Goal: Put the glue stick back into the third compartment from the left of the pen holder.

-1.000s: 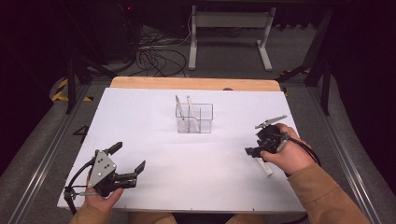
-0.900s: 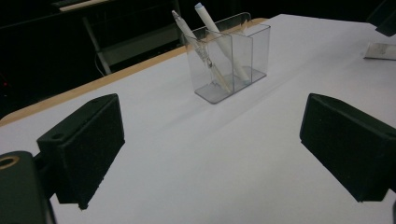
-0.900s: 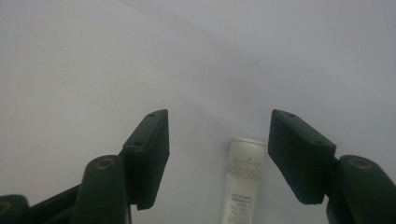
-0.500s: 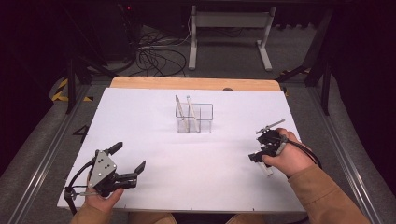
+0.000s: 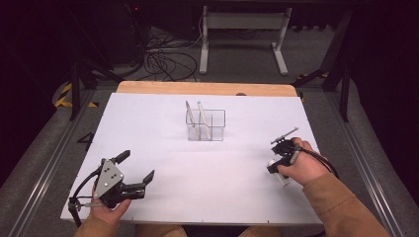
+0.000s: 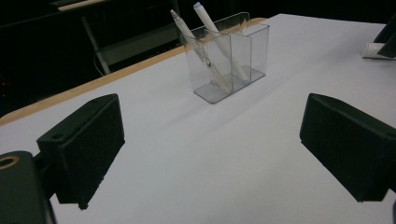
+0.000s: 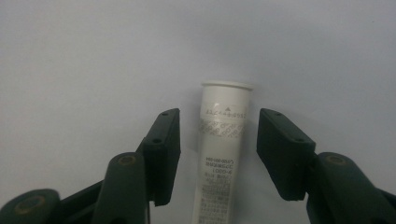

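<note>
Currently I am at the grasp step: my right gripper point(image 7: 218, 154) is lowered over a white tube point(image 7: 223, 158) lying flat on the white surface point(image 5: 163, 128) near its right edge, jaws partly open, one on each side of the tube and, as far as I can tell, not touching it. Next, I judge, the jaws must close squarely on the barrel before any lift. The tube is a slim white cylinder with a flanged end and small printed text along its length. My left gripper point(image 5: 132, 173) rests near the front left corner, jaws wide apart and empty. A clear pen holder point(image 5: 205, 125) with two pens stands mid-surface.
</note>
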The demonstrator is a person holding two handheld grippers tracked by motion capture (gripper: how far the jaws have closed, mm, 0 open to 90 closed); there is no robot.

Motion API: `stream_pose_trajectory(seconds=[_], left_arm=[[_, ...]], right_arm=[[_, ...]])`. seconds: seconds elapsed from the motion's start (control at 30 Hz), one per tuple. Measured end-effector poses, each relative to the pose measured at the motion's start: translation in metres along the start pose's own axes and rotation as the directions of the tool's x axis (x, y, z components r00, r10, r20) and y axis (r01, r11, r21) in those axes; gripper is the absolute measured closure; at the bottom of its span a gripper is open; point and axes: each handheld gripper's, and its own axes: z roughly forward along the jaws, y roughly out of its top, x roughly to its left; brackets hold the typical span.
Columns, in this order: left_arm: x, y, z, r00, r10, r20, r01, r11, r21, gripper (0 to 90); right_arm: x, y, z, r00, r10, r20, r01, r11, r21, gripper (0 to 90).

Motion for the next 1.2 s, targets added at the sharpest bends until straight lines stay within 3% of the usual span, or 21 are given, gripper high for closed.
stream_pose_trajectory(seconds=[0.3,1.2], left_arm=[[0.0001,-0.0001,0.0005,1.0000,0.000,0.001,0.000,1.0000,-0.001,7.2],[0.0003,0.0002,0.0000,1.0000,0.001,-0.001,-0.001,1.0000,-0.001,7.2]], right_arm=[[0.0012,0.0011,0.0049,0.9998,0.008,0.020,-0.009,0.999,0.047,66.0],[0.0038,0.0020,0.0048,0.9994,0.014,0.031,-0.016,0.999,0.052,67.3]])
